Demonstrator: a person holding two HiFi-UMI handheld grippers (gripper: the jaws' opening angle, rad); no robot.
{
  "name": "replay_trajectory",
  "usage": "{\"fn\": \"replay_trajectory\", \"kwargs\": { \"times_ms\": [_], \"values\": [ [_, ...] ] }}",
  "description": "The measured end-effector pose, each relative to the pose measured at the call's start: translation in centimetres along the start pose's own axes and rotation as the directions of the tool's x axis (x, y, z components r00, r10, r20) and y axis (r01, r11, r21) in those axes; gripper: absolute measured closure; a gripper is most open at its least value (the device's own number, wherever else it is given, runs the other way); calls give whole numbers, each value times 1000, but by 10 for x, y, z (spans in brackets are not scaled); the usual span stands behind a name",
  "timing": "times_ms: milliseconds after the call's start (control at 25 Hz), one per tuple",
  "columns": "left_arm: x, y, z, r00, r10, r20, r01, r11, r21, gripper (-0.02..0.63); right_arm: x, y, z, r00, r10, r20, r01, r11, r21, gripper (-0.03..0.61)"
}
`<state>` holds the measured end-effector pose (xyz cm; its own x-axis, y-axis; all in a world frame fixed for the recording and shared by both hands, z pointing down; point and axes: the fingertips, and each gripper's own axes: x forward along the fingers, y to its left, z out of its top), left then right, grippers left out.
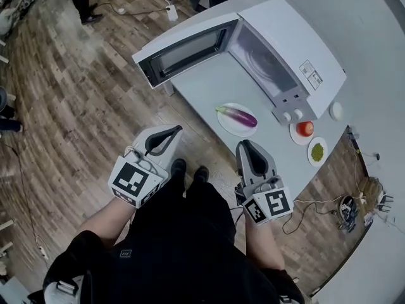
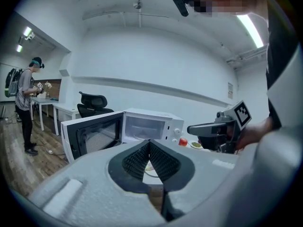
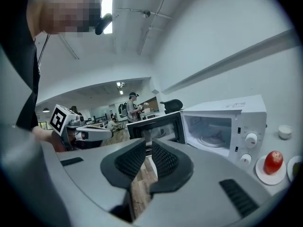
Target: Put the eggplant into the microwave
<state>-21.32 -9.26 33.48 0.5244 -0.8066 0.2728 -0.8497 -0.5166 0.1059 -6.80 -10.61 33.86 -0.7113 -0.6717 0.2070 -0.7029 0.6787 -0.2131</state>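
**Open wide first, then pick up the eggplant**

The eggplant [image 1: 237,116] lies on a white plate [image 1: 234,130] on the table [image 1: 209,81], a little way past the fingertips of the right gripper [image 1: 245,144]; it is further from the left gripper [image 1: 176,130], off to the right of those fingers. The microwave [image 1: 278,49] stands beyond the plate, and its door [image 1: 190,49] hangs open.

The left gripper's fingers touch at the tips and hold nothing; the right gripper's fingers are narrow, with a thin gap and nothing in it.

The right gripper is nearer, so it looks like the one to use. The gap looks too thin for the eggplant, so the fingers should open wide first; then they can come down over its middle, one finger on each side. The skin looks smooth and may slip, so squeeze gently but firmly. Lift it clear of the plate; then carry it low and level into the opening, away from the door.

Neither gripper view shows the eggplant, because the grey fingers cover it; in the left gripper view only a bit of white plate peeps through between them. The green food [image 1: 317,151] on a small plate, off to the right of the fingers, is too small to name; the right gripper hides the table's near edge.
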Motion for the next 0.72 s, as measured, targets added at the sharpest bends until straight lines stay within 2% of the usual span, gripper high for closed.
{"fn": "replay_trajectory", "kwargs": {
  "times_ms": [240,440,720],
  "values": [
    [18,2,-14,997,-67,-24,67,998,-14,604,3,-9,-18,997,-68,-28,68,998,-14,529],
    [44,-4,-39,989,-131,-66,131,991,-3,604,5,-31,-48,989,-134,-58,131,990,-51,528],
    [75,8,-68,988,-132,-82,134,991,10,604,15,-57,-94,978,-178,-105,168,981,-97,528]
  ]
}}
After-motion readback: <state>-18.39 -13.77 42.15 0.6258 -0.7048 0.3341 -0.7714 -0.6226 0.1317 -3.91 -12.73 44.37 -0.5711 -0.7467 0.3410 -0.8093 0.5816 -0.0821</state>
